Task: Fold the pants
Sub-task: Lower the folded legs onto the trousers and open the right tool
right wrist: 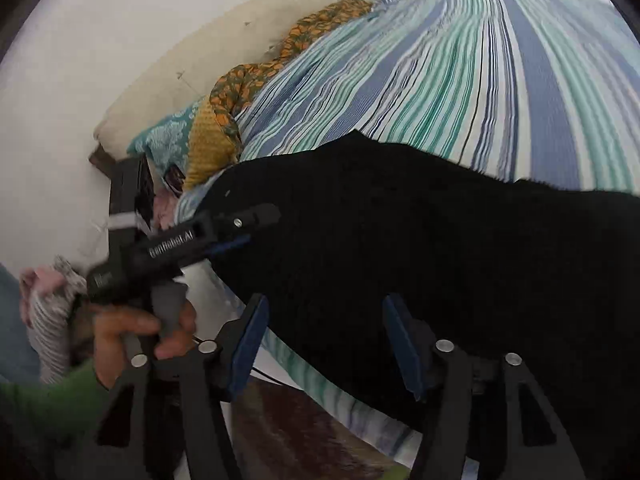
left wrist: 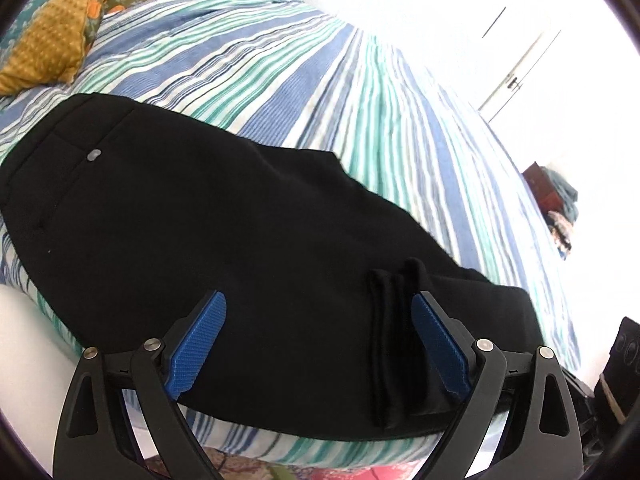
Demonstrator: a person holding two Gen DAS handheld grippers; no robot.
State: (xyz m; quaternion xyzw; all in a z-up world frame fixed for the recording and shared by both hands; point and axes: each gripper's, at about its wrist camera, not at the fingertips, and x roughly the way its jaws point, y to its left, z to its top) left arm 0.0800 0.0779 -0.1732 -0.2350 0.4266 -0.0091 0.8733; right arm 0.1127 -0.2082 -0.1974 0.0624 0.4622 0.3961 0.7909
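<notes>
Left wrist view: the left gripper [left wrist: 318, 312] hangs over the black pants [left wrist: 224, 216], its jaws spread wide with nothing between the 2 blue pads [left wrist: 200, 344] but cloth lying beneath. The pants lie flat on the striped bedsheet [left wrist: 320, 80], stretching ahead of the jaws to the waistband and a small grey button [left wrist: 93, 155] far ahead and to the left. A bunched ridge of folded fabric [left wrist: 394, 320] sits just inside the right-hand pad — whether it touches is unclear. Patterned pillows [left wrist: 52, 40] rest beyond the pants.

Right wrist view: the right gripper [right wrist: 322, 344] also has its jaws spread, over the pants' near edge [right wrist: 440, 260]. To its left, a hand [right wrist: 136, 332] holds the left gripper's handle.
</notes>
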